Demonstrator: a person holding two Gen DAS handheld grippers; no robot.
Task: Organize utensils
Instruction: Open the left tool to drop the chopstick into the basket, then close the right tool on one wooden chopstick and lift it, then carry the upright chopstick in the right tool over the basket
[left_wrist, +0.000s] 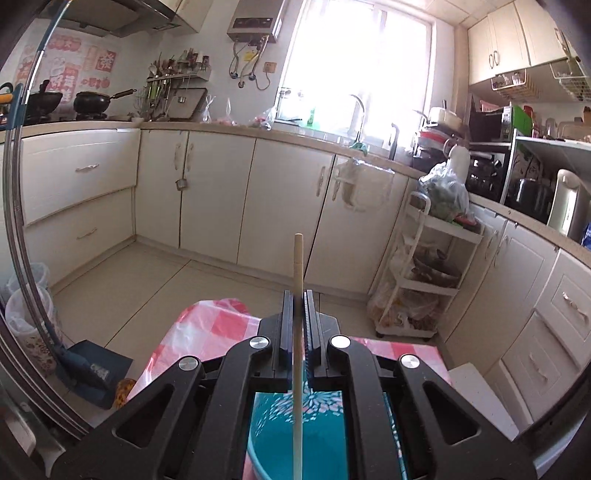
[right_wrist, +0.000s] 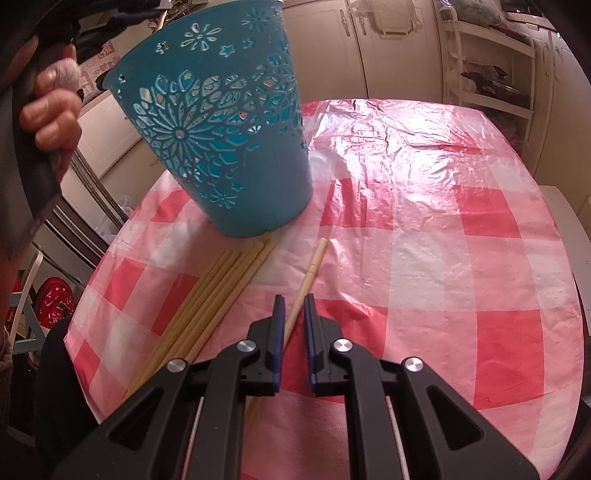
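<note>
Still, the left gripper (left_wrist: 298, 306), clamped on one chopstick (left_wrist: 297, 266) above the teal basket (left_wrist: 280, 417) at bottom centre, may miss the opening, while the right gripper (right_wrist: 294, 310) seemingly pinches another chopstick (right_wrist: 308, 275) loosely.

Cream-coloured kitchen lit by a bright window

Glossy cream cabinet doors (left_wrist: 218, 192) run under a beige countertop (left_wrist: 236, 130) around a pale tiled floor (left_wrist: 155, 288); daylight floods through the wide window (left_wrist: 354, 59), a white tiered trolley (left_wrist: 424, 266) stands near the corner, and black woks (left_wrist: 90, 101) sit on the stove.
</note>
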